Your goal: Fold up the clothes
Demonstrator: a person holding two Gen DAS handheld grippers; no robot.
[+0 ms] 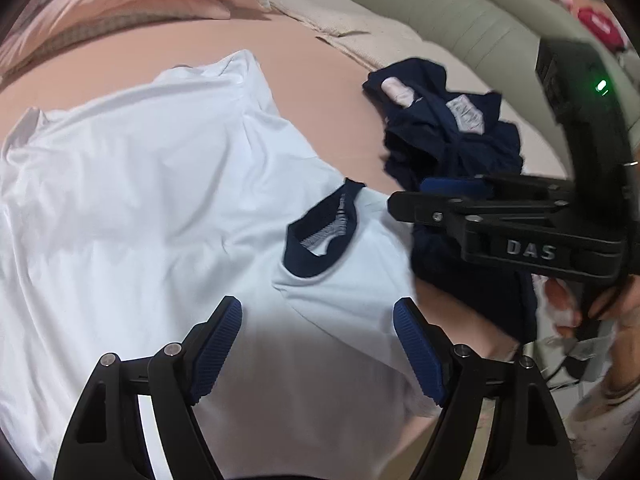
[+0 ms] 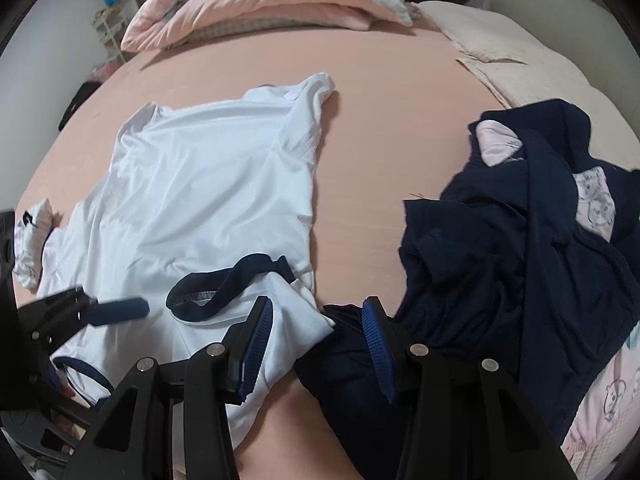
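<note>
- White short-sleeved T-shirt with navy neckband (image 1: 132, 184) (image 2: 200, 184): spread mostly flat on the pink bed sheet (image 1: 320, 68) (image 2: 380, 100), left of centre, collar end near, hem end far. Surface wrinkled. Far right corner of the hem bunched and folded over. Near right sleeve lies on top of the body, close to the neckband.
- Pink bed sheet: covers the whole work surface; bare strip between the white shirt and the dark pile.
- Heap of navy-blue clothing with pale printed patches (image 1: 448, 132) (image 2: 520, 248): crumpled, right of the white shirt. In the right wrist view its near edge reaches the shirt's near right sleeve; whether they touch, cannot tell.
- Folded pink and patterned quilts (image 1: 132, 0) (image 2: 280, 0): stacked at the far edge of the bed.
- Cream textured blanket (image 1: 352, 20) (image 2: 520, 64): far right, along the bed edge.
- Left gripper (image 1: 318, 344) (image 2: 120, 310): black frame, blue ribbed pads, jaws spread wide, nothing between them; poised above the near part of the white shirt, just left of the neckband.
- Right gripper (image 2: 318, 342) (image 1: 440, 196): jaws parted, nothing held; positioned over the shirt's near right sleeve and the near edge of the navy heap.
</note>
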